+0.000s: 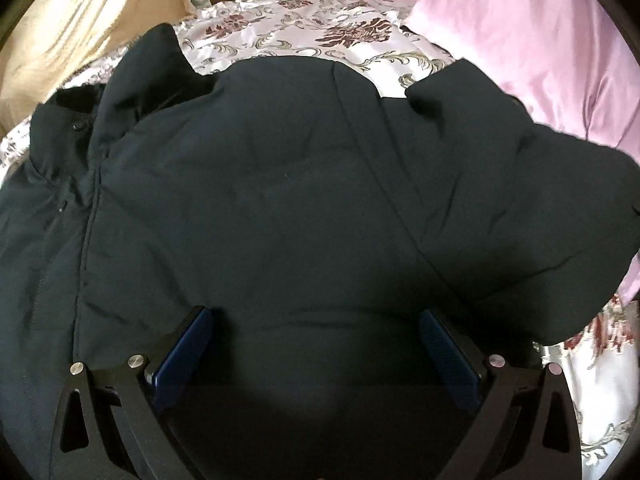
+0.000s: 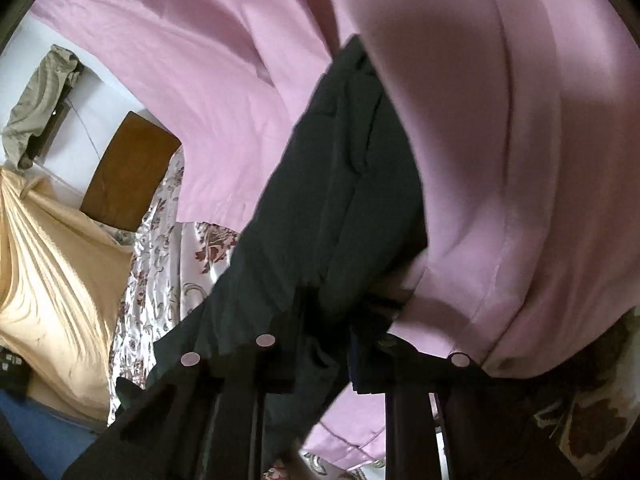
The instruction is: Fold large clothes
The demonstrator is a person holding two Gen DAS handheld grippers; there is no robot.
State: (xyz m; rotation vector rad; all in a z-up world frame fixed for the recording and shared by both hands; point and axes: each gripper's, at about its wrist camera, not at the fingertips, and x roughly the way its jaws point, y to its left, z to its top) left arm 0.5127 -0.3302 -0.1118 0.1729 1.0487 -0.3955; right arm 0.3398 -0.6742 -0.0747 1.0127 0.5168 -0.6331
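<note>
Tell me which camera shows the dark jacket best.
The left wrist view: the dark jacket lies spread across the floral bedsheet, collar and sleeve visible. The right wrist view shows only a bunched fold against pink fabric.

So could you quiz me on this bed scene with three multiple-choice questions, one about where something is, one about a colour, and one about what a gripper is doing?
1. Where does the dark jacket lie?
A. On the floral bedspread
B. On a wooden floor
C. Hung on a wall hook

2. What colour is the big quilt beside the jacket?
A. Green
B. Pink
C. Orange

3. How do the jaws of the left gripper stand?
A. Clamped on the pink quilt
B. Shut tight with nothing between them
C. Open wide above the jacket

Answers:
1 A: the flowered cloth shows around the jacket's edges in the left wrist view.
2 B: the quilt is plainly pink in both views.
3 C: the two blue pads stand far apart, with jacket cloth visible between them and nothing pinched.
</note>
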